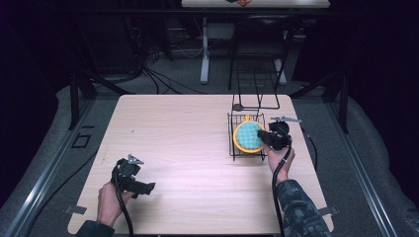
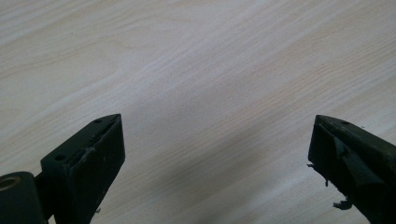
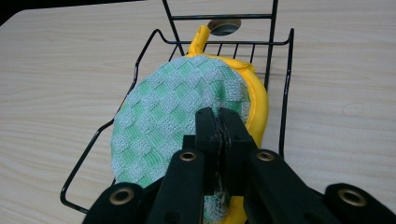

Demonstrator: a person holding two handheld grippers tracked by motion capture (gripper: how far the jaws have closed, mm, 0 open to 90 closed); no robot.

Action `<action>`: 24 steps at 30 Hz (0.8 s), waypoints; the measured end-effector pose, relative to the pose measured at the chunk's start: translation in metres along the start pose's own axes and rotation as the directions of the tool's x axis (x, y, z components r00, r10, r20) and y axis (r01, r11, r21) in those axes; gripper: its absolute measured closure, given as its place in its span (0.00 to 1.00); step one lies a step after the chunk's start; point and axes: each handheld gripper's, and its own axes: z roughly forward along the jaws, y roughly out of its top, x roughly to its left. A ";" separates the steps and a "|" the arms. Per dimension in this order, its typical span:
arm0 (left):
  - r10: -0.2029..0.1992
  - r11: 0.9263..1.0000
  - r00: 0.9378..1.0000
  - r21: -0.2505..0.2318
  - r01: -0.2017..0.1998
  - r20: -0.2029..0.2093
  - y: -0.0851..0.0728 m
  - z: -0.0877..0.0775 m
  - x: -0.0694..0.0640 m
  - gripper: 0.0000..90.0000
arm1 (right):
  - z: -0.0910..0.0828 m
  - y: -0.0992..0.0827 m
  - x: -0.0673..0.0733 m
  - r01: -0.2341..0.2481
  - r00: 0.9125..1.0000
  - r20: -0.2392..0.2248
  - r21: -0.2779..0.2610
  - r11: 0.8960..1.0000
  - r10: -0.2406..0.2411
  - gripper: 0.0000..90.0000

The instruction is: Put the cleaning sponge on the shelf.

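A round scrubbing pad (image 1: pixel 248 136) with a green checkered face and a yellow rim lies in a black wire basket (image 1: pixel 232 146) at the table's right. In the right gripper view the pad (image 3: pixel 173 121) fills the basket (image 3: pixel 286 84), its yellow loop pointing to the far end. My right gripper (image 3: pixel 219 116) is shut on the pad's near edge, the jaws pressed together with the cloth pinched between them. From above, that right gripper (image 1: pixel 266 139) sits at the basket's right side. My left gripper (image 1: pixel 148 188) rests low at the table's front left, and its jaws (image 2: pixel 215 154) stand wide open over bare wood.
A tall wire frame (image 1: pixel 257 94) rises behind the basket, with a round foot (image 3: pixel 224 26) on the table. The wooden table (image 1: pixel 178 143) has wide bare room across its middle and left. Cables and table legs lie on the floor beyond.
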 end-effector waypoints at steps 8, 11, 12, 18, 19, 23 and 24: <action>-0.002 1.000 1.000 -0.001 0.002 0.000 0.000 0.000 0.000 0.04 | 0.007 -0.001 -0.001 0.002 1.000 0.014 0.015 1.000 -0.002 0.97; -0.001 1.000 1.000 0.001 0.001 0.000 0.000 0.000 0.000 0.04 | 0.009 -0.002 -0.001 -0.005 1.000 0.024 0.023 1.000 0.004 0.97; 0.000 1.000 1.000 0.001 0.000 0.000 0.000 0.000 0.000 0.04 | 0.010 -0.002 -0.001 -0.009 1.000 0.027 0.017 1.000 0.008 0.97; -0.003 1.000 1.000 -0.002 0.003 0.000 0.000 0.000 0.001 0.04 | 0.013 -0.003 -0.003 -0.038 0.999 0.035 0.032 0.999 0.037 0.97; -0.001 1.000 1.000 -0.001 0.001 -0.001 0.000 0.000 0.001 0.04 | 0.013 -0.003 -0.004 -0.039 0.999 0.034 0.033 0.999 0.038 0.97; 0.003 1.000 1.000 0.000 -0.003 0.001 0.000 0.000 0.000 0.04 | 0.014 -0.004 -0.004 -0.057 0.998 0.035 0.042 0.997 0.056 0.97; 0.000 1.000 1.000 0.001 0.000 0.001 0.000 0.000 0.000 0.04 | 0.015 -0.004 -0.005 -0.056 0.998 0.033 0.043 0.998 0.054 0.97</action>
